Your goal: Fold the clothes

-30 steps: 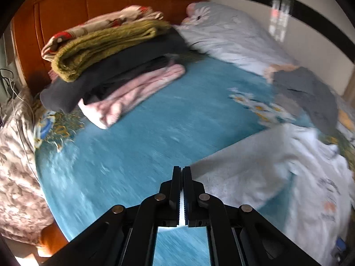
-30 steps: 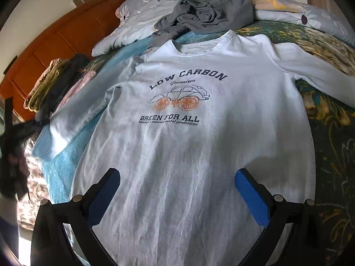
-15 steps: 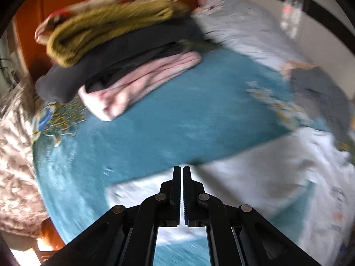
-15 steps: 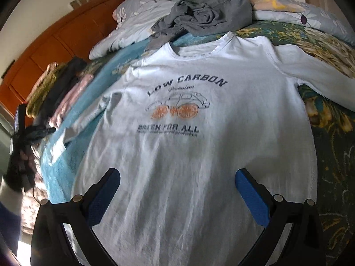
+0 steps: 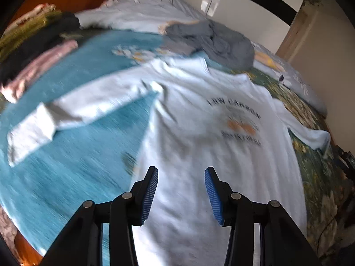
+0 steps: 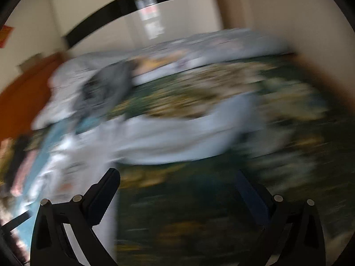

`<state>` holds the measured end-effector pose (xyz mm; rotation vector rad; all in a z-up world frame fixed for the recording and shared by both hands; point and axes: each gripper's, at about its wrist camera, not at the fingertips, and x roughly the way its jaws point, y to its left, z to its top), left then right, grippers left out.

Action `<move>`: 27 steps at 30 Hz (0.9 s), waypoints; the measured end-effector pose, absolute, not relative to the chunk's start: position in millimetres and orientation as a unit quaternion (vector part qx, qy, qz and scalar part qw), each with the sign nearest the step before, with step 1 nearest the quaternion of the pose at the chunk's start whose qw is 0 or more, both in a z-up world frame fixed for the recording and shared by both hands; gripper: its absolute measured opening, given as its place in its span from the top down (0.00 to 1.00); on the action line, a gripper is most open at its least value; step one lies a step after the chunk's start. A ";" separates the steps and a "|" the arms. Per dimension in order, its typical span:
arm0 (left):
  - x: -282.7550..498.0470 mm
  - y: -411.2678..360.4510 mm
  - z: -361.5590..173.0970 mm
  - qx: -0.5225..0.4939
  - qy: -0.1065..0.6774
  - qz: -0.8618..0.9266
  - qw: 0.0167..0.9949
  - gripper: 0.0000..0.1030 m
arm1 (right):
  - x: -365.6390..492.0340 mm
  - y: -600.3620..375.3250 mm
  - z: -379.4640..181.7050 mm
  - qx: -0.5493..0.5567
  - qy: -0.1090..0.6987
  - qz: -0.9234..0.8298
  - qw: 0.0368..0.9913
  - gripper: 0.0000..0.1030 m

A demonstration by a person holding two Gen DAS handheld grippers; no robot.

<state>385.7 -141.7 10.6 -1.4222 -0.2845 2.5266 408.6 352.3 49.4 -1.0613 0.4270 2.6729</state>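
Bedding in teal and dark floral print is carrying the white T-shirt [image 5: 199, 110], which is lying flat just ahead of the left gripper [image 5: 181, 190], whose jaws are opening with nothing between them. Its long axis is running away from those jaws, collar at the far end, left sleeve [image 5: 66, 115] stretching out left. The right gripper [image 6: 177, 197], jaws apart and empty, is facing the right sleeve [image 6: 182, 133]; each sleeve probably wants pinching at the cuff and folding squarely inward.
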 end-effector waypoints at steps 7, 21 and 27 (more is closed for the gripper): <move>393.7 -136.6 11.3 -0.499 -0.103 0.855 0.098 0.54 | 378.5 386.4 19.1 -0.435 -0.012 0.885 0.168 0.01; 406.9 -151.0 12.3 -0.498 -0.114 0.857 0.068 0.52 | 342.8 427.4 8.9 -0.460 -0.021 0.858 0.228 0.88; 406.6 -153.4 12.5 -0.498 -0.116 0.857 0.067 0.52 | 352.6 443.7 49.6 -0.453 0.058 0.874 0.168 0.97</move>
